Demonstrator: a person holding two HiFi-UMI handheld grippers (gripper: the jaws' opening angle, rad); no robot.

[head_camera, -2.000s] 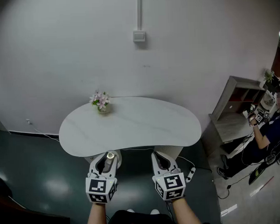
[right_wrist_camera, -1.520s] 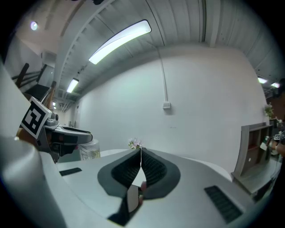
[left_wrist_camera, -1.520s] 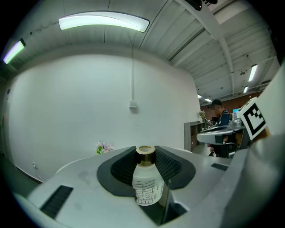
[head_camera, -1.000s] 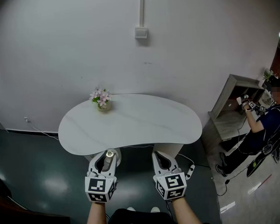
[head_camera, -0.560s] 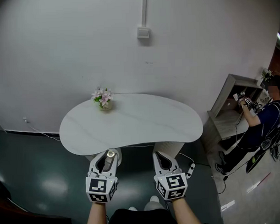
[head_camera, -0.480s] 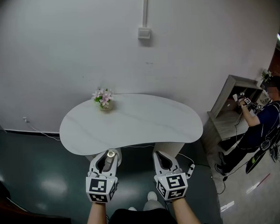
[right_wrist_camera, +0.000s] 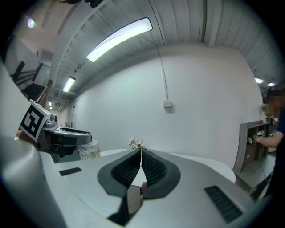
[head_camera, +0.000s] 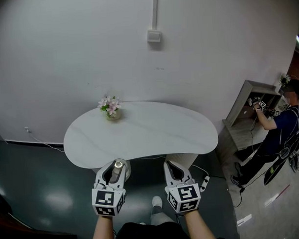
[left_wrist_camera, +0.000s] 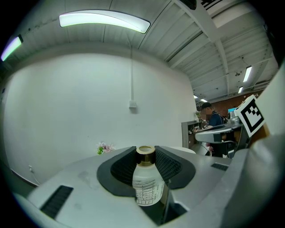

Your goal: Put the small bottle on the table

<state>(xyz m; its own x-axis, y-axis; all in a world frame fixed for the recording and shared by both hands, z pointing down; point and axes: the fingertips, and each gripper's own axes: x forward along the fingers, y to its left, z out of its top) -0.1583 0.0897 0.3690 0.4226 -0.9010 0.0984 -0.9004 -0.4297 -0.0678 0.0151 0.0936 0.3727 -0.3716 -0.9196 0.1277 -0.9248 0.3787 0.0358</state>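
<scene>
A small frosted bottle (left_wrist_camera: 145, 180) with a gold cap stands upright between the jaws of my left gripper (left_wrist_camera: 146, 161), which is shut on it. In the head view the bottle (head_camera: 116, 169) and left gripper (head_camera: 113, 172) sit just short of the near edge of the white kidney-shaped table (head_camera: 140, 134), above the dark floor. My right gripper (head_camera: 174, 171) hangs beside it, also in front of the table edge. Its jaws meet at the tips in the right gripper view (right_wrist_camera: 140, 152), with nothing held.
A small vase of pink flowers (head_camera: 109, 107) stands at the table's back left. A white wall with a switch box (head_camera: 154, 36) rises behind. At the far right a person (head_camera: 277, 136) works by a grey shelf unit (head_camera: 247, 110). A white power strip (head_camera: 204, 183) lies on the floor.
Both grippers have held their place before the table edge. The view has crept slightly closer to the table. The person at the right has turned toward the shelf.
</scene>
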